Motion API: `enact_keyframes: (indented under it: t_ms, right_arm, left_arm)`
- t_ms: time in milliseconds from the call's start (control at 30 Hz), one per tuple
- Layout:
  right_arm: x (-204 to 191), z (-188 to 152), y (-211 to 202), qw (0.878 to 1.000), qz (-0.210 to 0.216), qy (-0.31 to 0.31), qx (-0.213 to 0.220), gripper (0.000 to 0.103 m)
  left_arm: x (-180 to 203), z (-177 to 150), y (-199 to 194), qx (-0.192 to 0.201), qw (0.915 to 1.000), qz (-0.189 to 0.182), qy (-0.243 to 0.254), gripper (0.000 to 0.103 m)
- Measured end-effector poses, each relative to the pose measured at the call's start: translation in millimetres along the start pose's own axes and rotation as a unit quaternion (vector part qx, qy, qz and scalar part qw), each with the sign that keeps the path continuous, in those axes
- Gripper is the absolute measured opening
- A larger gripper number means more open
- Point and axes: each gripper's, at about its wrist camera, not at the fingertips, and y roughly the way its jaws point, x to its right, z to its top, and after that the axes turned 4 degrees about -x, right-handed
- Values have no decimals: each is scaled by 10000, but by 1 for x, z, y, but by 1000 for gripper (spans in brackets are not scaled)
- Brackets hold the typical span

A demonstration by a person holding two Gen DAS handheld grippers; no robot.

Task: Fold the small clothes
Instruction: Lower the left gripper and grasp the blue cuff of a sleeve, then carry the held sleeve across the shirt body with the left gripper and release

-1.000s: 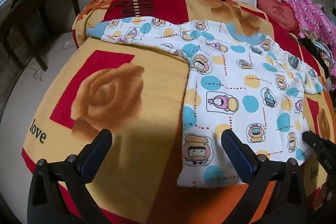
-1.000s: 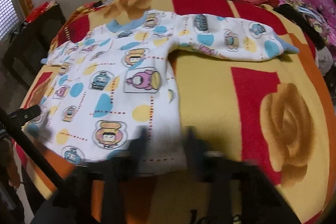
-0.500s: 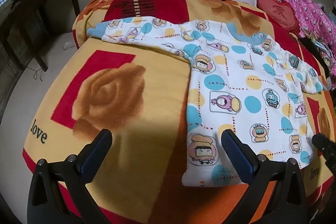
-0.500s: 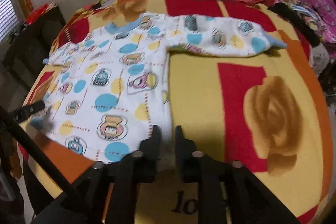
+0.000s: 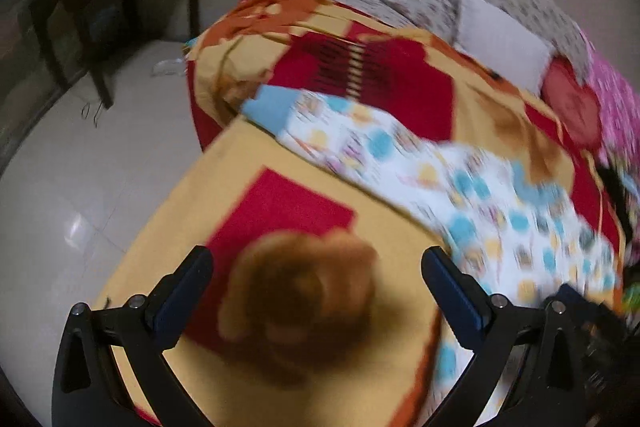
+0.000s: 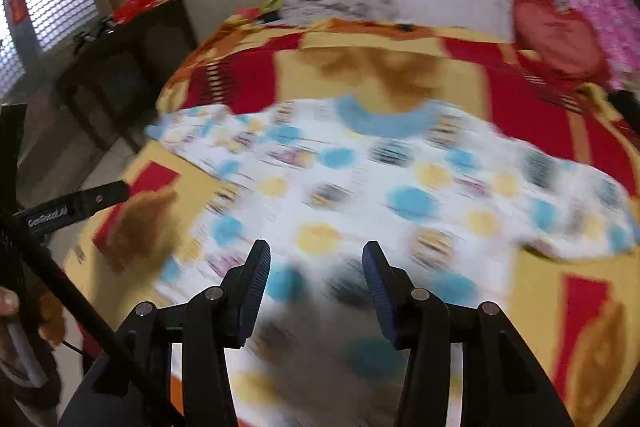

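My right gripper (image 6: 316, 287) has just been opening and now hangs unclenched over the small shirt (image 6: 360, 195), nothing between its pads. My left gripper (image 5: 318, 291) gapes wide over the blanket (image 5: 224, 187) — empty too. The shirt lies spread flat on the bed, smoothed I'd say — first fold next.

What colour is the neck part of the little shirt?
Light blue; the collar of the shirt shows best in the right wrist view.
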Motion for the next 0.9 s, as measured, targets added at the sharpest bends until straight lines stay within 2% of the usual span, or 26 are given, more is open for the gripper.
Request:
enact_keyframes:
  t_ms: [133, 200, 367, 500, 567, 633, 800, 867, 900]
  right_arm:
    - [-18, 22, 29, 9997, -34, -235, -54, 52]
    - [-17, 29, 40, 9997, -82, -230, -101, 52]
    - [-4, 31, 48, 9995, -179, -135, -208, 52]
    - [6, 33, 53, 9993, -243, -102, -256, 54]
    - [12, 33, 54, 9993, -260, -33, -255, 54]
    - [17, 34, 56, 9993, -280, 46, -260, 54]
    - [22, 35, 59, 9992, -267, 78, -272, 55]
    - [23, 35, 61, 9993, -228, 97, -283, 56]
    - [24, 35, 61, 9993, -209, 121, -284, 57]
  left_arm:
    - [-23, 32, 26, -181, 9988, -45, -463, 103]
    - [-31, 44, 35, -181, 9978, -128, -624, 103]
    - [-47, 68, 60, -271, 9944, -42, -1019, 103]
    - [-55, 79, 75, -315, 9896, -337, -1366, 103]
    - [-54, 83, 82, -343, 9877, -504, -1436, 94]
    - [-51, 85, 86, -327, 9874, -528, -1457, 74]
    - [-43, 91, 94, -399, 9863, -762, -1405, 52]
    - [-39, 91, 99, -441, 9875, -737, -1323, 38]
    - [-37, 92, 101, -456, 9887, -657, -1265, 24]
